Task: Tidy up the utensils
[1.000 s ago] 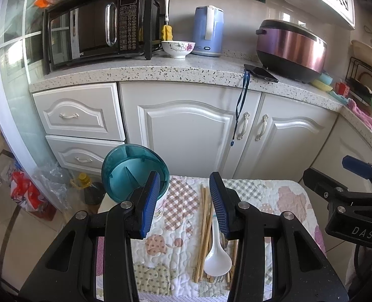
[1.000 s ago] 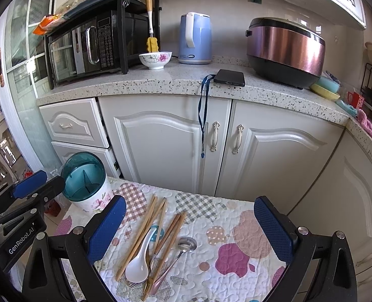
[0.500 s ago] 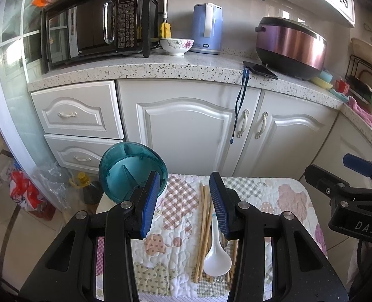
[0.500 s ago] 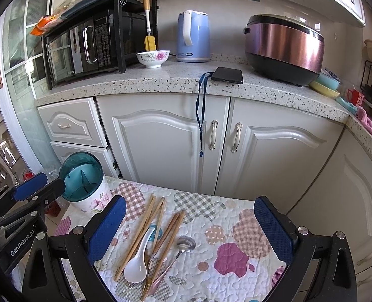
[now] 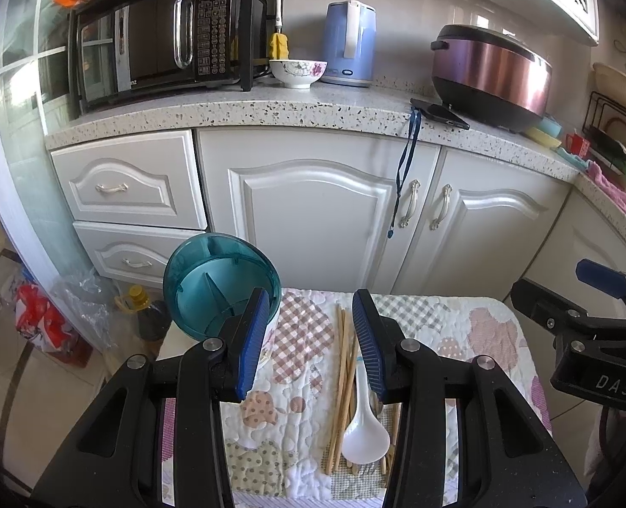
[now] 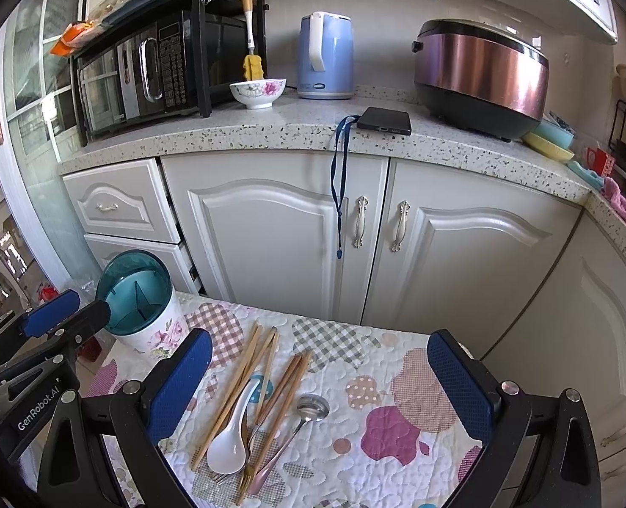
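Note:
A pile of utensils lies on the quilted cloth (image 6: 397, 444): several wooden chopsticks (image 6: 241, 376), a white spoon (image 6: 228, 444), a metal spoon (image 6: 310, 408) and a fork (image 6: 247, 472). A teal-rimmed floral utensil holder (image 6: 141, 300) with dividers stands at the cloth's far left corner. My left gripper (image 5: 310, 338) is open and empty, above the cloth between the holder (image 5: 221, 283) and the chopsticks (image 5: 342, 364). My right gripper (image 6: 319, 385) is wide open and empty, above the pile. The white spoon (image 5: 363, 432) lies just right of the left gripper's gap.
White cabinets (image 6: 279, 233) stand right behind the small table. The counter above holds a microwave (image 6: 152, 72), a bowl (image 6: 257, 91), a kettle (image 6: 325, 55), a phone with a hanging lanyard (image 6: 382, 120) and a rice cooker (image 6: 480, 72). Bags and an oil bottle (image 5: 141, 300) sit on the floor at left.
Both grippers have risen and tilted slightly, so the scene sits a little lower in each view. Both stay open and empty. The utensils have not moved.

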`<action>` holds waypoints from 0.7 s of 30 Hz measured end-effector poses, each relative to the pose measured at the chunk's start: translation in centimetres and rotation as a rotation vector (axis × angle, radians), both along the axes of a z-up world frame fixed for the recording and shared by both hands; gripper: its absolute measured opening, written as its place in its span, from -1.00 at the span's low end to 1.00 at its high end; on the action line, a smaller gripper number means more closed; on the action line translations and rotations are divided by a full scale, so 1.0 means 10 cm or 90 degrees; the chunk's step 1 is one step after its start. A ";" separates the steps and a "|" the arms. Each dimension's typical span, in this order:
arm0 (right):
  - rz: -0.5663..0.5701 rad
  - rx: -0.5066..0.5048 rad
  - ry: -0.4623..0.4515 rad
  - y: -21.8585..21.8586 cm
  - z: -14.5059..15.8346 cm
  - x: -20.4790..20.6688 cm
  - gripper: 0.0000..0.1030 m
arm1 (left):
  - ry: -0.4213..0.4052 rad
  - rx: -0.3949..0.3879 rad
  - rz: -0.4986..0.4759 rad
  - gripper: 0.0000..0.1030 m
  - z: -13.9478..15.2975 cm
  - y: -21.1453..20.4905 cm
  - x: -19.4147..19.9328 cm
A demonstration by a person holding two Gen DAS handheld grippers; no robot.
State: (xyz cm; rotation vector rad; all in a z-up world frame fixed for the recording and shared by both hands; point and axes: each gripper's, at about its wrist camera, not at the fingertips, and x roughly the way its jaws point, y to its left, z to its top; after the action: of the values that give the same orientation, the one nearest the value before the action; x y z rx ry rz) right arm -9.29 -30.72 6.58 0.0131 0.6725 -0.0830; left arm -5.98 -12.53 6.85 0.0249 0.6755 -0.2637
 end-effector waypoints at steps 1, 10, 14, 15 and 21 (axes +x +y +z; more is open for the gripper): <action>0.001 0.000 0.001 0.00 0.00 0.00 0.97 | 0.000 0.000 0.000 -0.21 0.00 0.00 0.00; 0.004 0.001 0.011 0.00 -0.05 0.03 0.97 | 0.015 0.003 -0.003 -0.21 -0.08 -0.03 0.03; 0.008 -0.002 0.017 0.01 -0.08 0.06 0.97 | 0.018 0.006 -0.004 -0.21 -0.10 -0.05 0.05; 0.008 -0.002 0.018 0.02 -0.09 0.07 0.97 | 0.019 0.006 -0.003 -0.21 -0.10 -0.05 0.05; 0.006 0.001 0.025 0.00 -0.12 0.10 0.97 | 0.028 0.007 -0.003 -0.21 -0.15 -0.04 0.09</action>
State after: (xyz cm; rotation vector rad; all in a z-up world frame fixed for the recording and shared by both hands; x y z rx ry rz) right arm -8.27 -30.74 5.34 0.0098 0.7114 -0.0732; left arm -5.10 -12.97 5.30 0.0309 0.7199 -0.2658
